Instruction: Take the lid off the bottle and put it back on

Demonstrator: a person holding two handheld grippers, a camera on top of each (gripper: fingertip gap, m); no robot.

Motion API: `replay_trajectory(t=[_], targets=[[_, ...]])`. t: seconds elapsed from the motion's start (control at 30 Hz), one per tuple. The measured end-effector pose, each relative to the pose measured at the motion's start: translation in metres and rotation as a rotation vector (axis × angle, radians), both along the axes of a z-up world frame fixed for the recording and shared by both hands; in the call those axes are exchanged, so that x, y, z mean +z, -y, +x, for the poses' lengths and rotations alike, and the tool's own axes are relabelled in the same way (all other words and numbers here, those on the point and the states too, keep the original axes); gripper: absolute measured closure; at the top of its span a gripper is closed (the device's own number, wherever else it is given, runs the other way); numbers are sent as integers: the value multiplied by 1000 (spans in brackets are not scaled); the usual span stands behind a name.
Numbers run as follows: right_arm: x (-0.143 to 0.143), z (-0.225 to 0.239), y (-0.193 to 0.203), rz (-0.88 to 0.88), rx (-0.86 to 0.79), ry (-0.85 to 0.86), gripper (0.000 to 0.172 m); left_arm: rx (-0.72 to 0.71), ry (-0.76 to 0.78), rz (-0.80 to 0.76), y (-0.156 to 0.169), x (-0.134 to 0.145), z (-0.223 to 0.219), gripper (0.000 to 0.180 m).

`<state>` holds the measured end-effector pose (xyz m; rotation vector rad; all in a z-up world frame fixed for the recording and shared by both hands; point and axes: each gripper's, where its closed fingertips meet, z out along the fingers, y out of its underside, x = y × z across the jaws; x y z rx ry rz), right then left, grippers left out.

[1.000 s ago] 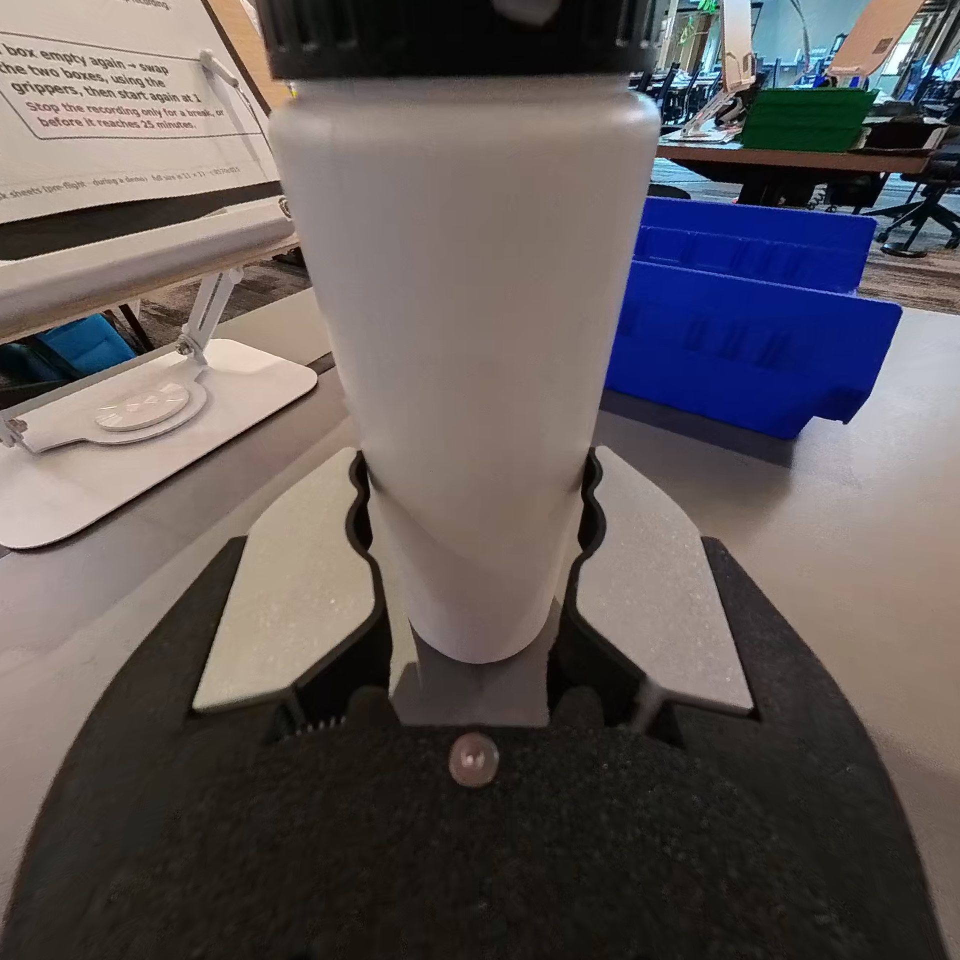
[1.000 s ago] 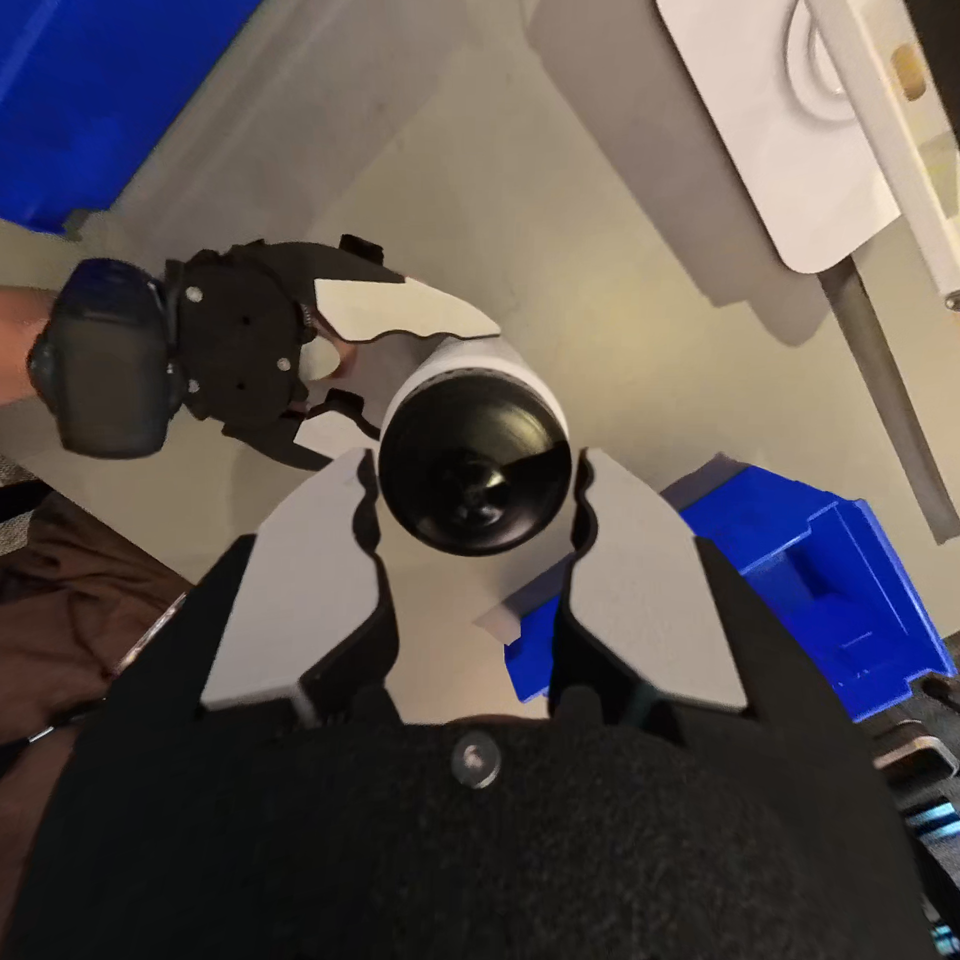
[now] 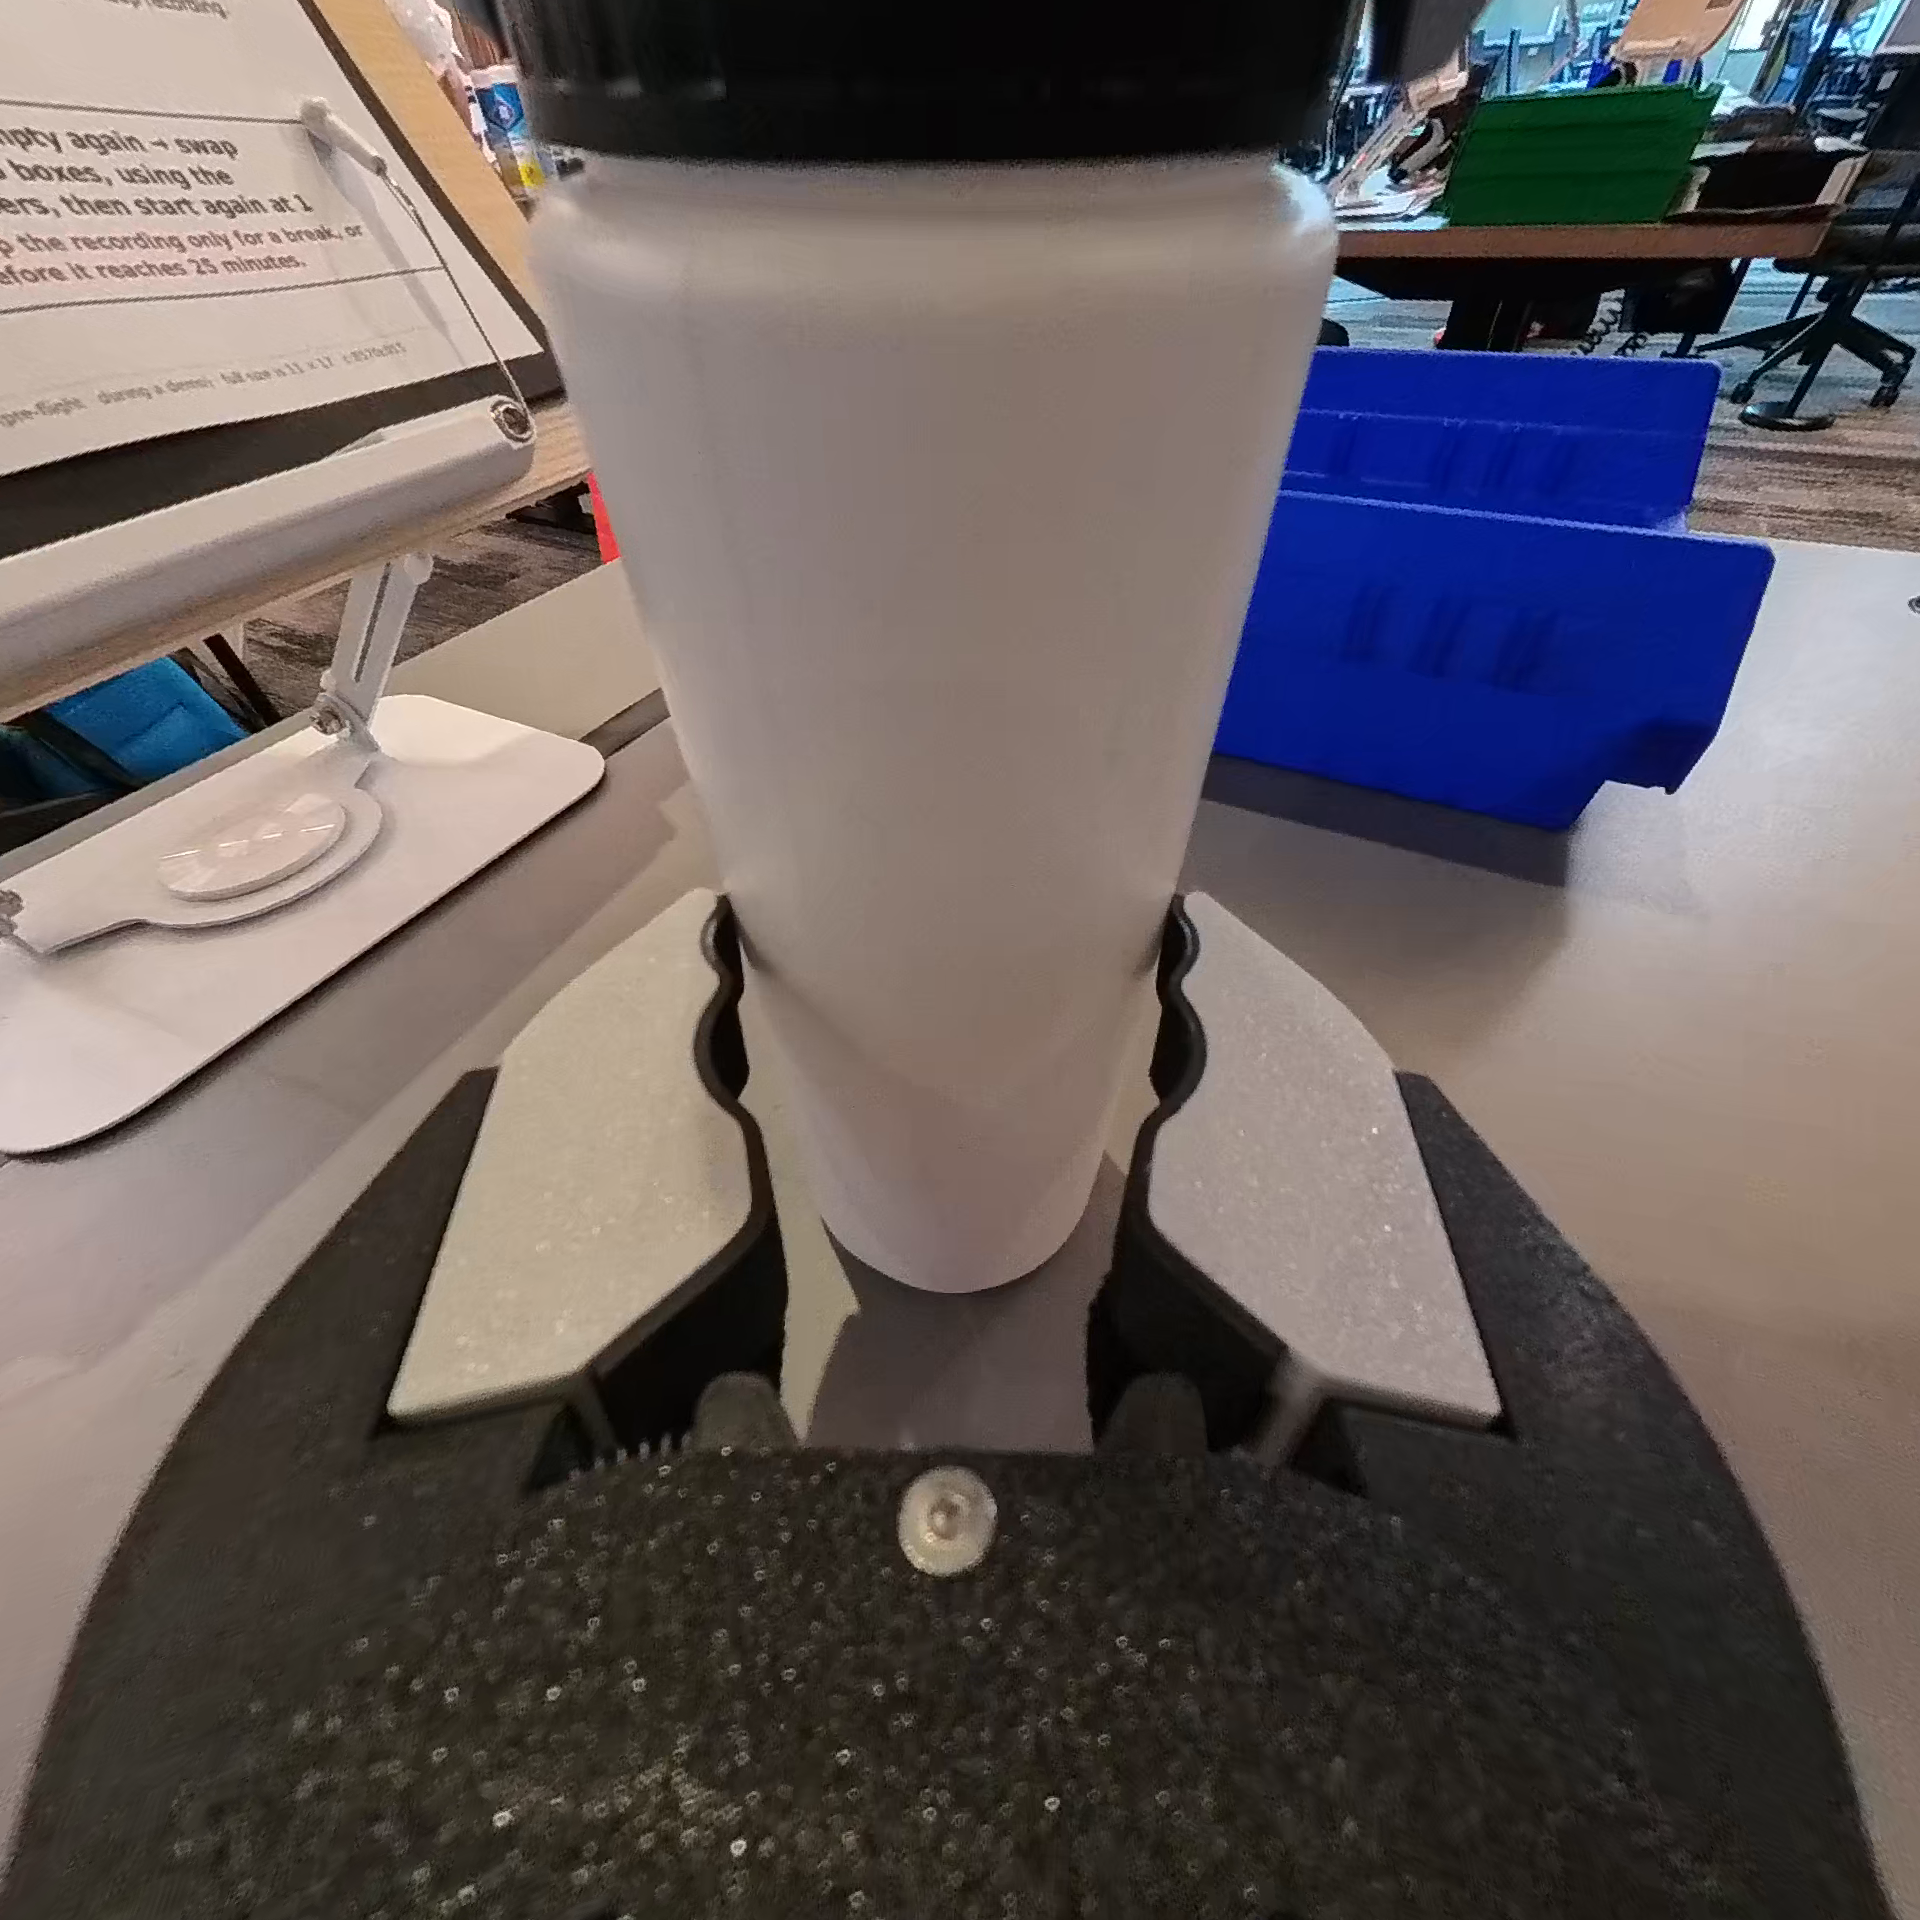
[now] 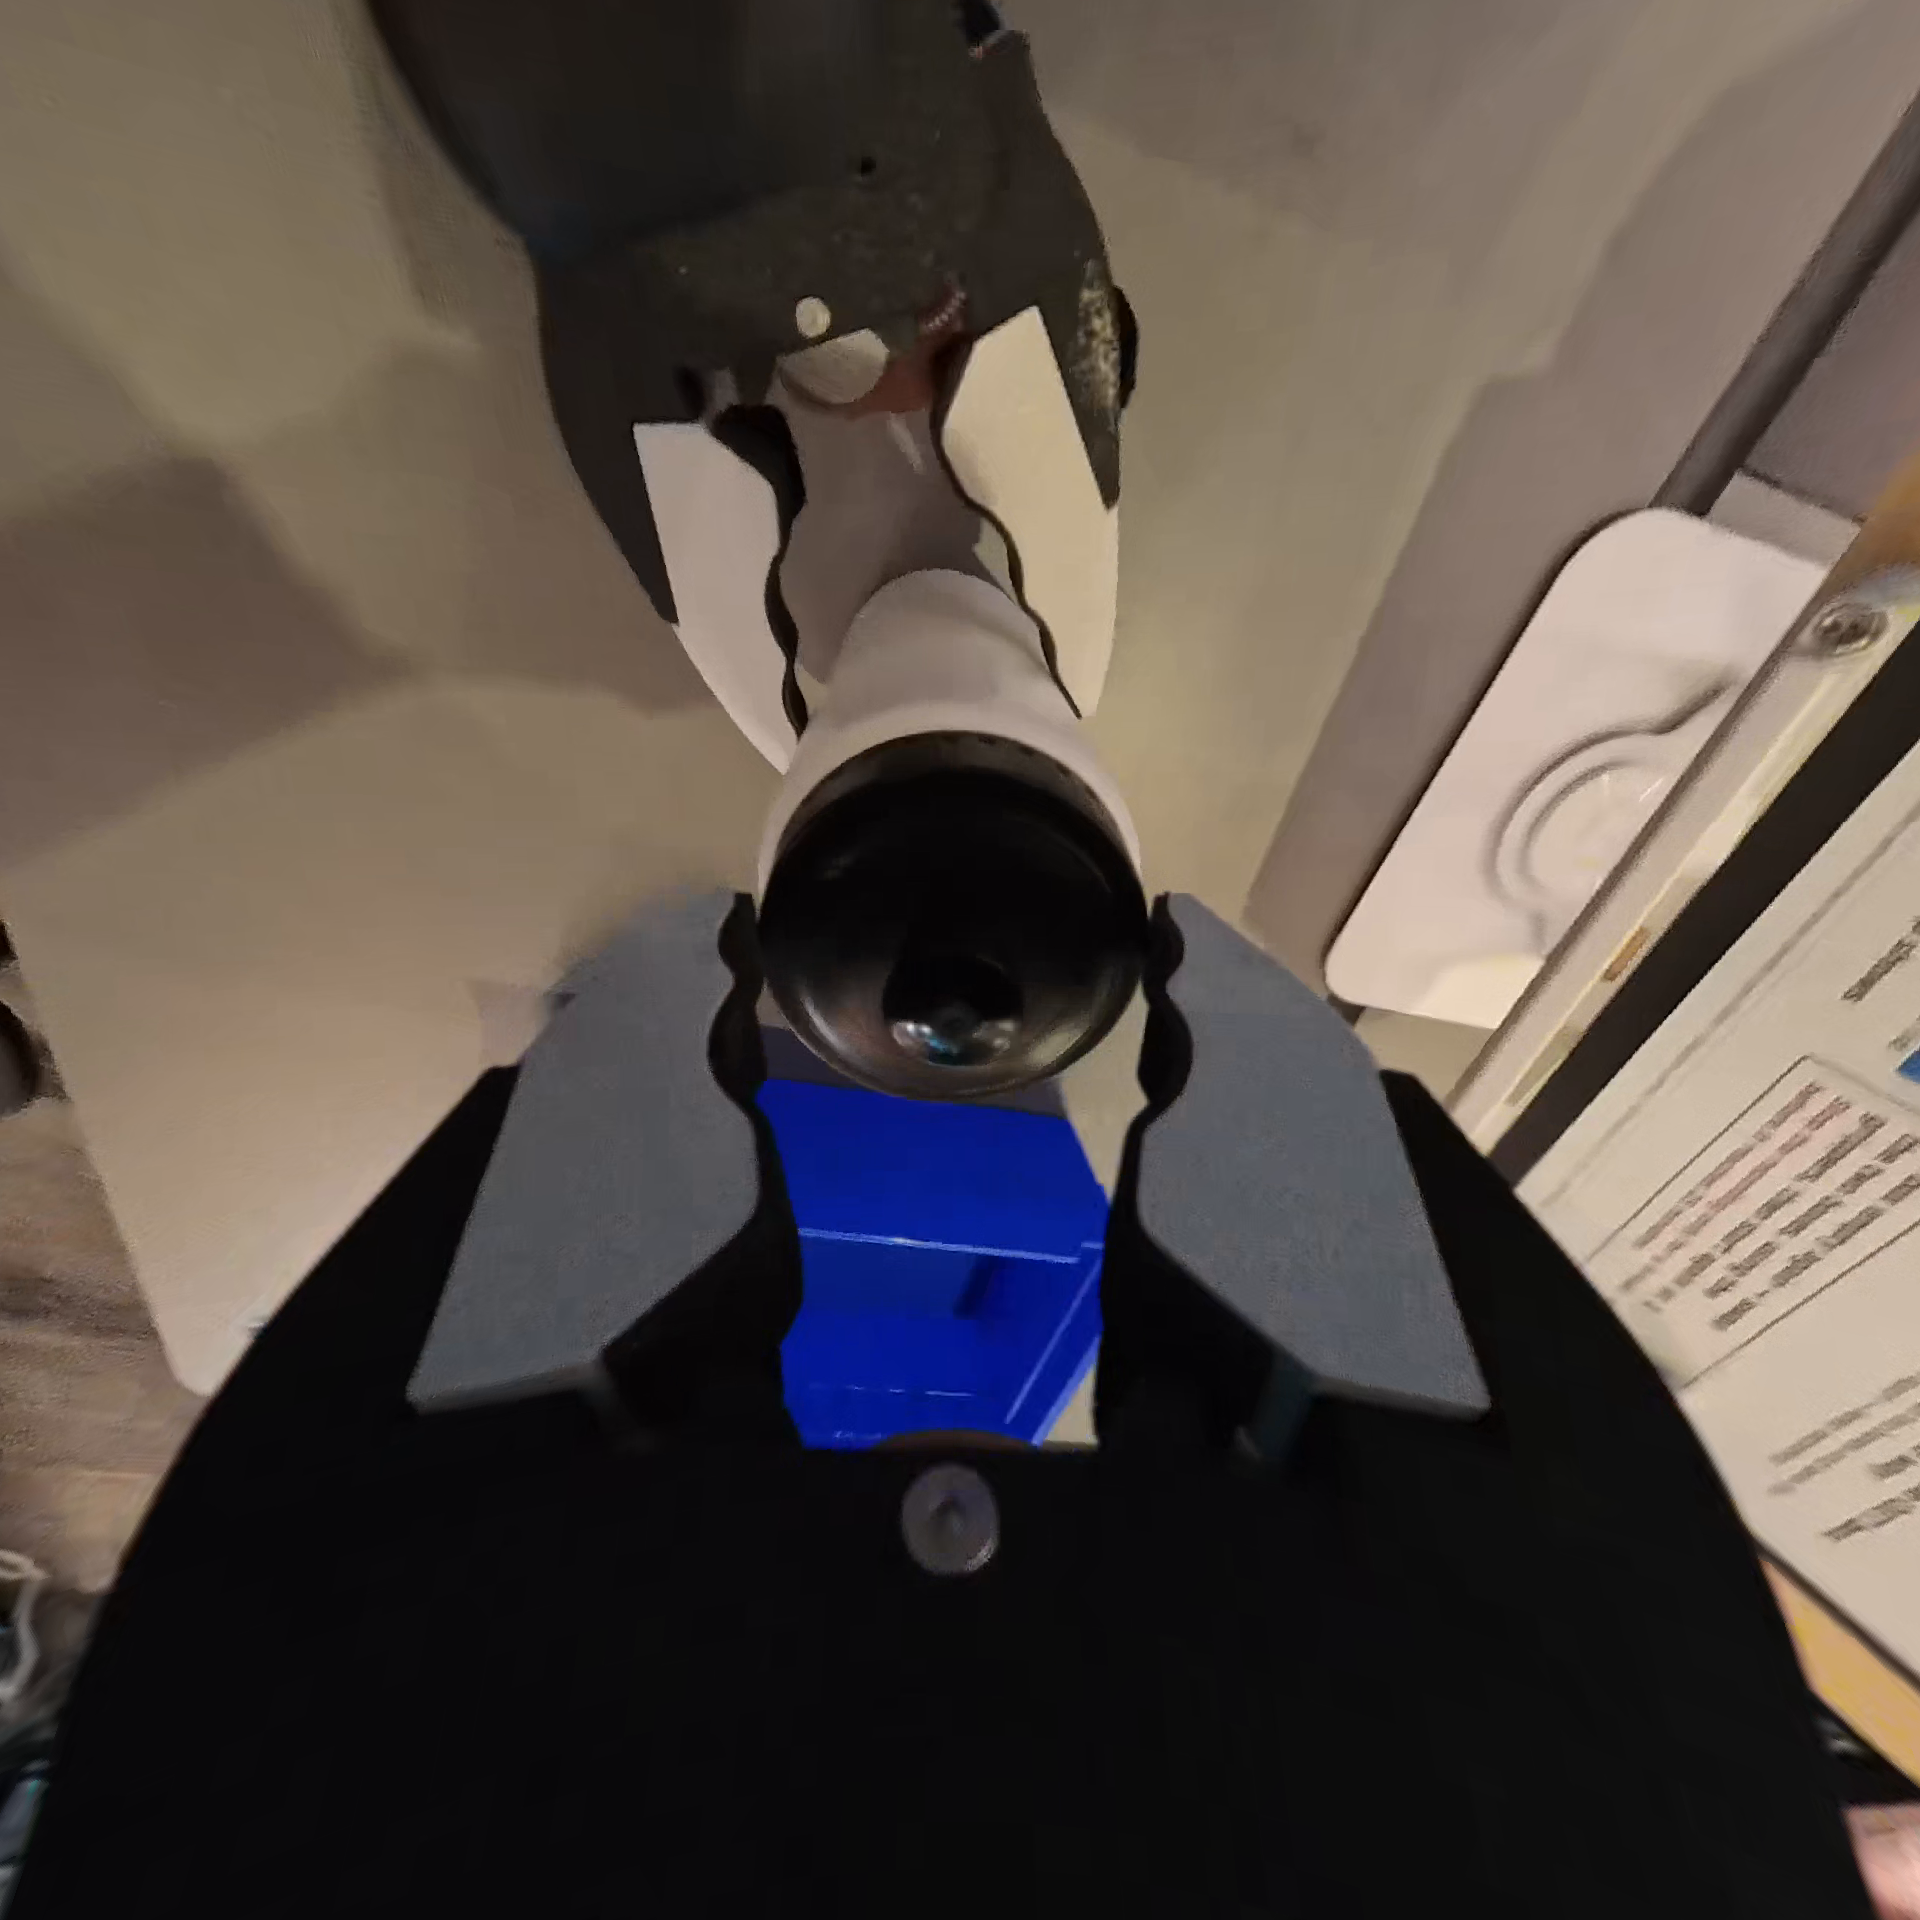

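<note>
Far left in the left wrist view, a white stand [image 3: 260, 821] holding a printed sheet [image 3: 208, 249] sits on the grey counter [image 3: 1558, 1039]. At centre, the left claw [image 3: 951, 956] is closed on the lower body of the white bottle [image 3: 935, 623]; both pads [image 3: 727, 987] press its sides, and the bottle stands upright just off the counter. The black lid [image 3: 925, 73] sits on its neck at the top edge of that view. To the right, blue bins [image 3: 1475, 582] rest on the counter behind the bottle, and farther off a green tray [image 3: 1569, 156] lies on another table.

The right wrist view looks down from above. The right claw [image 4: 951, 977] straddles the lid [image 4: 951, 914], a pad [image 4: 732, 966] at each side of its rim; they appear to be touching it, so the claw looks closed on the lid. Beyond it the bottle [image 4: 935, 665] runs down into the left claw [image 4: 904, 582]. The stand's base [image 4: 1558, 769] lies at the right.

Judging by this, the step in hand is turning the lid on the held bottle; whether it is being loosened or screwed back down cannot be told from here. The next move calls for a firm pinch on the rim, the twist kept along the bottle's axis, and the left claw holding the body against rotation. A smooth white wall could slip under torque.
</note>
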<state>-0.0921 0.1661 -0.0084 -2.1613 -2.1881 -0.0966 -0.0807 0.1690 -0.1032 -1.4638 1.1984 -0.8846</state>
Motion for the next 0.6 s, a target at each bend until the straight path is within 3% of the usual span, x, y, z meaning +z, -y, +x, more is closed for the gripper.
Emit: replay_trajectory(t=[0.07, 0.17, 0.2, 0.3, 0.43, 0.6], targets=[[1, 0, -3, 22, -17, 8, 101, -7, 4, -25, 1, 0, 0, 104], [19, -5, -8, 124, -163, -15, 71, -6, 5, -33, 1, 0, 0, 104], [28, -10, -7, 150, -225, -59, 68, 0, 2, -29, 2, -1, 0, 104], [45, -17, -4, 178, -520, -213, 74, 24, -2, -23, 2, 0, -1, 104], [37, -2, 2, 167, -943, -271, 70, 54, -8, -24, 0, 0, -1, 104], [13, 13, 0, 184, -1159, -236, 72, 81, -19, -30, -1, -1, -1, 104]])
